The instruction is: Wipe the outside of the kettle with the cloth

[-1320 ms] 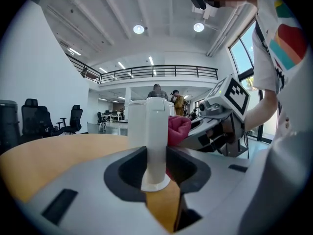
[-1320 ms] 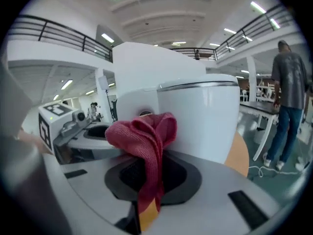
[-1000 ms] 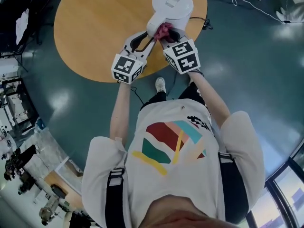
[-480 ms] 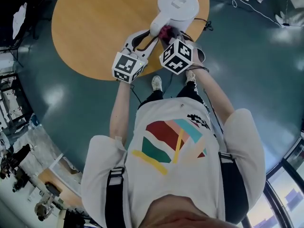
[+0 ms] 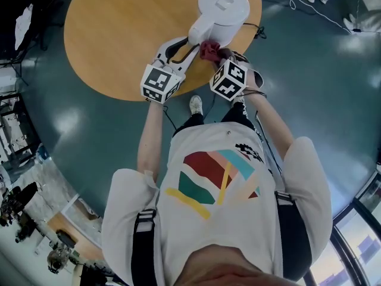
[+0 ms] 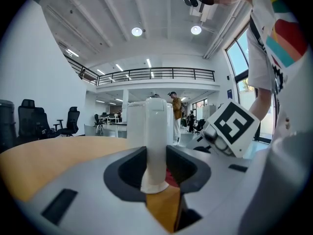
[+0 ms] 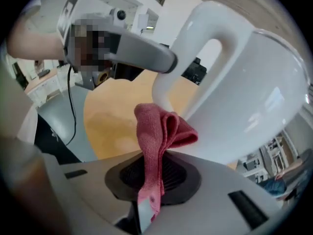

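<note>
The white kettle [image 5: 223,3] stands near the edge of a round wooden table [image 5: 119,34]. My left gripper [image 5: 189,40] is shut on the kettle's handle [image 6: 157,141], which stands upright between its jaws [image 6: 156,173]. Pinched in my shut right gripper [image 7: 159,175] is a red cloth [image 7: 159,136], its folded end lying against the kettle's white body [image 7: 244,92] just below the handle's arch [image 7: 195,43]. In the head view the cloth [image 5: 209,49] sits at the kettle's near side, right of the handle, with the right gripper [image 5: 213,55] tilted steeply down.
The kettle's black cord [image 5: 257,28] runs off the table's right edge. A white cable [image 5: 297,5] lies on the teal floor beyond. The left gripper's grey arm [image 7: 142,48] crosses close above the cloth. The person's shoe [image 5: 201,105] shows under the table edge.
My right gripper has rolled and dropped lower, carrying the cloth down the kettle's near side. The left gripper and the kettle have stayed still.
</note>
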### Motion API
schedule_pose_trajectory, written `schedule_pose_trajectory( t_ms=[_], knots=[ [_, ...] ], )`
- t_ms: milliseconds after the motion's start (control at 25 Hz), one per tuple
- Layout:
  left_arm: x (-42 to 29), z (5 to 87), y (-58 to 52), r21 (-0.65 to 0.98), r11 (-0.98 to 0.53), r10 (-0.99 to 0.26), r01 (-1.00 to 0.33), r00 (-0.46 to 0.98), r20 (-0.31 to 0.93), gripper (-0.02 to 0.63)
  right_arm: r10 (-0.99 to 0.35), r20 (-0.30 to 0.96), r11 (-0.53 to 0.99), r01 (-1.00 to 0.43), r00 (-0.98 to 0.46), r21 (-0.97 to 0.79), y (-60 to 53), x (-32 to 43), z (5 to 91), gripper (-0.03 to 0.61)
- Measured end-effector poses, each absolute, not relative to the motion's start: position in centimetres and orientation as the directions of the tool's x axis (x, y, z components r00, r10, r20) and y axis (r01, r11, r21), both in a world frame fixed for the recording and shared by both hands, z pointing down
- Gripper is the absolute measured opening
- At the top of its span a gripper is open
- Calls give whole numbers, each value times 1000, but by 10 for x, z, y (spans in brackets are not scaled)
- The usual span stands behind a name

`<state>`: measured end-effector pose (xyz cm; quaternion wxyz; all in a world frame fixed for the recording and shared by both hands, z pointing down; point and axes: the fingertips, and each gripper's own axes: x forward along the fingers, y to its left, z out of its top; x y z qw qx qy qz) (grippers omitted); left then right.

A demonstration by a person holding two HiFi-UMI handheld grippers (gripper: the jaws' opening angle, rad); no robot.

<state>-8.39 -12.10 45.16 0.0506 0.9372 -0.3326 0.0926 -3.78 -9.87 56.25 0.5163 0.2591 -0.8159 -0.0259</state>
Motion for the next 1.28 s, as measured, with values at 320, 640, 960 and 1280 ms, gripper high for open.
schedule_pose_trajectory(
  t_ms=[320, 640, 960, 1280],
  knots=[
    [-89, 438, -117, 60, -808, -578, -585, 809, 103, 170, -578, 736, 715, -652, -351, 250, -106, 20, 528, 46],
    [-81, 444, -105, 93, -867, -473, -489, 868, 152, 170, -698, 641, 596, -755, -320, 272, -136, 43, 501, 46],
    [-33, 448, -75, 103, -934, -323, -341, 933, 157, 170, -715, 627, 633, -668, -310, 391, -170, 54, 501, 46],
    [5, 443, -75, 76, -962, -247, -261, 957, 154, 170, -737, 591, 632, -646, -328, 429, -191, 63, 488, 46]
  ],
)
